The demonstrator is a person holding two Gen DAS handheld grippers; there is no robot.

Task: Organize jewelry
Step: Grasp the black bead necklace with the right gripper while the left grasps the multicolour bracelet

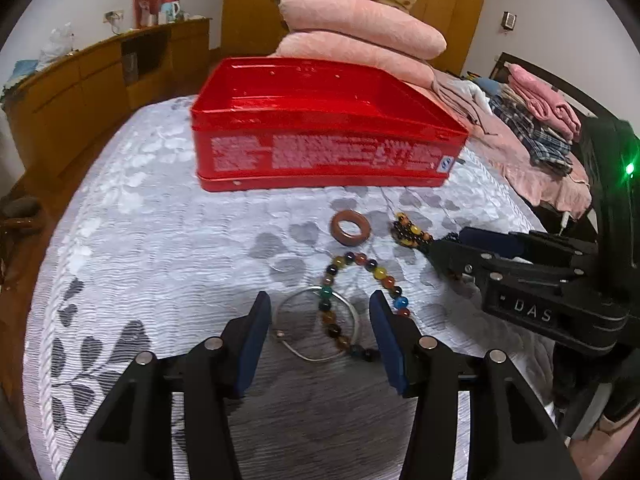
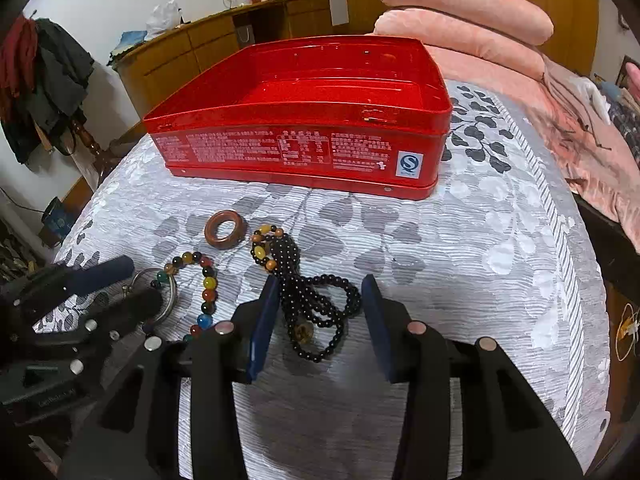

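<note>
An open red tin stands on the grey leaf-patterned bedspread. In front of it lie a brown ring, a multicolour bead bracelet, a thin silver bangle and a black bead necklace with amber beads. My left gripper is open, its pads on either side of the bangle and part of the bracelet. My right gripper is open too, straddling the black necklace close to the beads.
Pink pillows are stacked behind the tin. Folded clothes lie to the right on a pink blanket. A wooden cabinet runs along the far wall. The bed edge drops off at left and right.
</note>
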